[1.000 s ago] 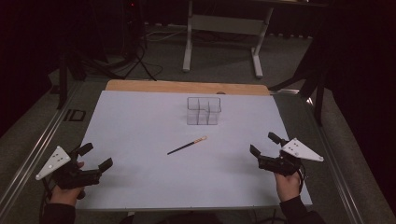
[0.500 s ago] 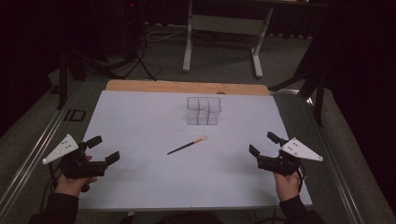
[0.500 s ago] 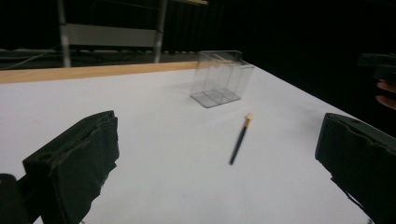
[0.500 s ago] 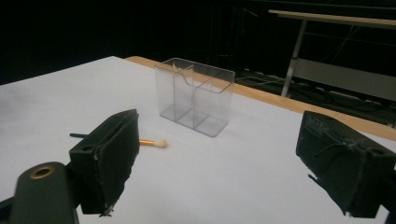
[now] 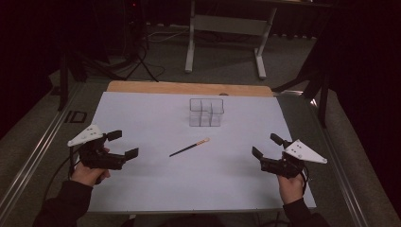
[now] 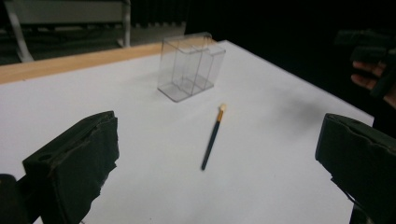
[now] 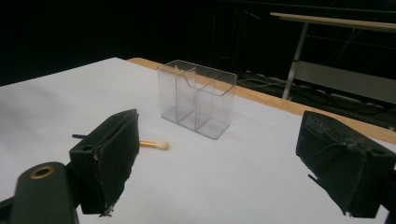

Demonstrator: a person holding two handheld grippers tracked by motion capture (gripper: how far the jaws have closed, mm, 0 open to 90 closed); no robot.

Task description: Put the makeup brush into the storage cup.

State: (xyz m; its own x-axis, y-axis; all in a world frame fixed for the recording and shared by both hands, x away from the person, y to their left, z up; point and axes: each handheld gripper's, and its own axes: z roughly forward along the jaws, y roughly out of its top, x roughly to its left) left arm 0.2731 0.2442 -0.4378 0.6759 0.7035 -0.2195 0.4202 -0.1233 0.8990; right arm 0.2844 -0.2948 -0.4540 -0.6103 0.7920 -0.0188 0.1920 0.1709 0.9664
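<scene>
From the high view we see a white worktop (image 5: pixel 156 189) with a wooden strip along its far edge. A clear plastic organizer (image 5: pixel 206 112) with several compartments stands near the far middle. A thin makeup brush (image 5: pixel 189 147) lies flat nearer to us, well apart from the organizer, with its pale tip pointing to the far right. The left tongs (image 5: pixel 124 144) are held by a hand (image 5: pixel 87 173) over the left side of the worktop, and their jaws are spread apart with nothing between them. The right tongs (image 5: pixel 266 146) are held by the other hand (image 5: pixel 291 184) at the right side, also released and empty.

In the left gripper view we look between the two black jaws of the left tongs (image 6: pixel 217 158), which stand wide apart. The brush (image 6: pixel 212 137) lies between them farther on, its dark handle toward us and the pale tip toward the organizer (image 6: pixel 191 66). At the right edge some fingers (image 6: pixel 369 74) show, rather dark, perhaps the other hand.

In the right gripper view the right tongs (image 7: pixel 219 163) are wide apart too. The brush (image 7: pixel 154 145) is partly hidden behind the left jaw; we see its golden ferrule and pale tip. The organizer (image 7: pixel 197 99) stands just behind it, upright and seemingly empty.
</scene>
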